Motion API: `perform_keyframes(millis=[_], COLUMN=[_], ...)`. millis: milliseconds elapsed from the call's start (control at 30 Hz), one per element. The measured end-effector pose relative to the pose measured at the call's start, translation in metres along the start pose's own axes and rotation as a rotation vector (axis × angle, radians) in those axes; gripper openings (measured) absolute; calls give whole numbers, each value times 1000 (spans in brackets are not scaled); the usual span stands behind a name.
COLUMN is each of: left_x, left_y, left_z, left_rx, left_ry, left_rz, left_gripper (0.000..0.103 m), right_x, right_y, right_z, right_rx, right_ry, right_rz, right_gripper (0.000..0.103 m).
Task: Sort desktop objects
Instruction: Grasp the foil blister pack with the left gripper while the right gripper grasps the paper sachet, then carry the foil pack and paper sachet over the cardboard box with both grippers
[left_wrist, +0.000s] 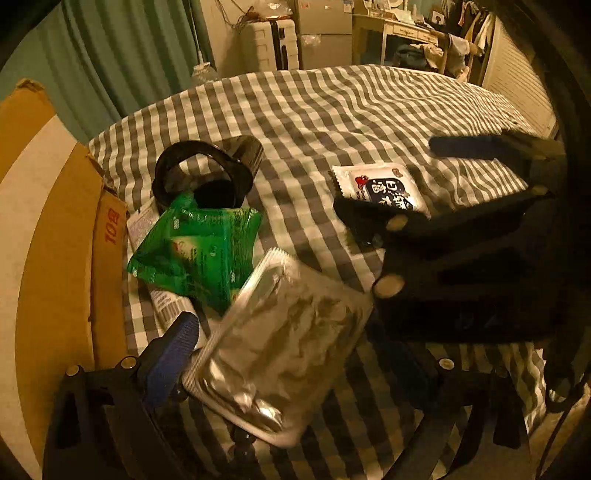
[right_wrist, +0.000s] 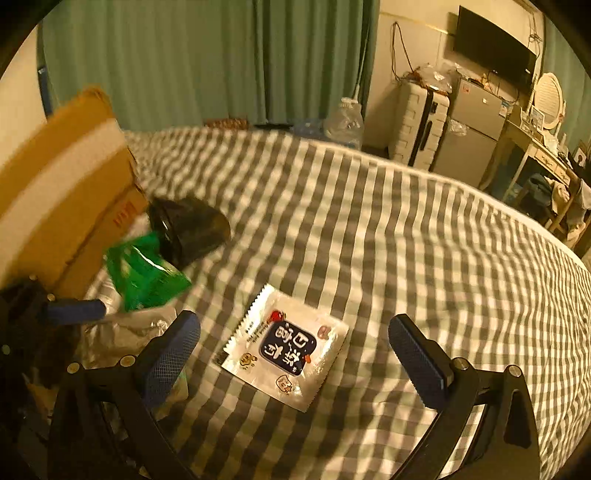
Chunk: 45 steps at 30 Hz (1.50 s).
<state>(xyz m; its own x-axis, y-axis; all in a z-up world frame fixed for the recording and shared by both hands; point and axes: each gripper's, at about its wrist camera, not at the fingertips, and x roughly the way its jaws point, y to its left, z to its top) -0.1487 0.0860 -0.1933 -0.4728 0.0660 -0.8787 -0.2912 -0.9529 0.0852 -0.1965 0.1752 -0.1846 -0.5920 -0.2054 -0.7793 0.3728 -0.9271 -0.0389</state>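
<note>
Left gripper (left_wrist: 295, 350), jaws closed on something held; right gripper (right_wrist: 293, 347), jaws spread wide, hovering low

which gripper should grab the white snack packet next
Right. The right gripper is open with the white snack packet lying between its fingers, while the left gripper is occupied by a silver foil pouch.

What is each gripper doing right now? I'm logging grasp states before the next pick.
Left gripper: shut on the silver foil packet.
Right gripper: open, empty, its fingers either side of the white snack packet lying on the checked cloth.
</note>
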Motion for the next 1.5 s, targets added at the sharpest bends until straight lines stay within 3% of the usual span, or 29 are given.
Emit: perform_keyframes(millis=[100, 133, 167, 200, 233, 267, 300, 367, 533, 1000, 1500], left_x=[9, 9, 9, 8, 7, 6, 5, 0, -16, -86, -180], left_y=[7, 11, 13, 13, 12, 11, 10, 6, 4, 19, 23], left_z=[-4, -5, -5, -6, -8, -9, -9, -11, -7, 1, -6], left_rx=[-38, -53, -56, -53, -45, -35, -26, -12, -4, -53, -72], left_ry=[48, 49, 47, 47, 45, 41, 37, 29, -16, -169, -379], left_rz=[-46, -61, -63, -67, -70, -70, -71, -85, -106, -155, -169], left_gripper=[92, 91, 87, 83, 81, 77, 75, 74, 72, 71, 71], right_x=[12, 16, 18, 17, 16, 14, 13, 9, 1, -49, -165], right_y=[-5, -7, -9, -12, -14, -15, -16, -16, -21, -26, -13], right_z=[-7, -8, -10, -11, -11, -11, -11, -10, -8, 11, 9], right_rx=[10, 18, 28, 41, 50, 54, 55, 54, 81, 148, 208], right_ry=[46, 63, 70, 64, 63, 62, 60, 57, 41, -58, -257], right_rz=[-6, -9, -5, 3, 3, 5, 6, 2, 10, 5, -39], right_gripper=[90, 72, 62, 61, 53, 38, 32, 9, 4, 4, 4])
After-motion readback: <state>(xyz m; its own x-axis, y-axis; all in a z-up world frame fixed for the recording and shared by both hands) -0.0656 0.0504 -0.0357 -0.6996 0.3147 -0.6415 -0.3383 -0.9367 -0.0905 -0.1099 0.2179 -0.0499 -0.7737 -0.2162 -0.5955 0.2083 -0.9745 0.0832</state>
